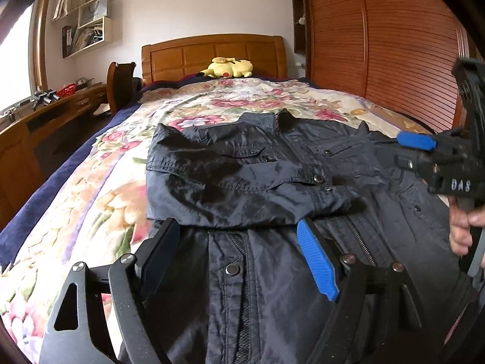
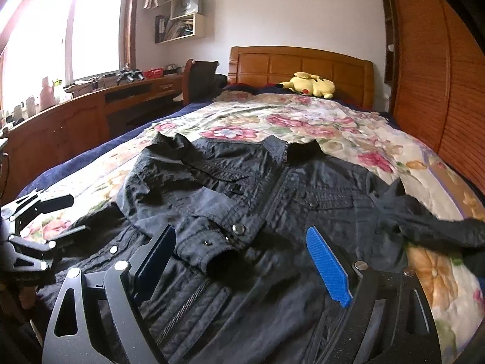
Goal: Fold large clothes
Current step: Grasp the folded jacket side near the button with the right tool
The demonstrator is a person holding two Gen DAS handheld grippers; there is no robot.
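- Left gripper (image 1: 239, 251): jaws spread wide, nothing between the pads. It hovers low in the frame over the front of the jacket (image 1: 272, 176), its tips just short of the folded-in sleeve (image 1: 212, 179). Likely reading: the sleeve is laid down and the jaws are free for the next hold.
- Right gripper (image 2: 242, 261): jaws likewise wide apart and empty, in the lower centre of its own view, above the zipper (image 2: 182, 306) and the snap buttons. In the left wrist view it shows at the right edge, held by a hand (image 1: 463, 227).
- Jacket: dark, lying front-up on the floral bedspread (image 2: 333, 127), collar toward the top of the frame, hem toward the cameras.
- One sleeve is folded across the chest, cuff pointing right in the left wrist view. It lies flat, so the body keeps a straight left edge.
- Other sleeve (image 2: 439, 224): stretches out to the right edge of the right wrist view, not yet folded. Whether its cuff hangs off the bed I cannot tell; the fisheye rim cuts it.
- Judgement: next hold belongs on that loose sleeve, to mirror the first fold.
- Background: yellow plush toy (image 1: 227, 68) against the wooden headboard (image 1: 212, 51), well apart from the work.
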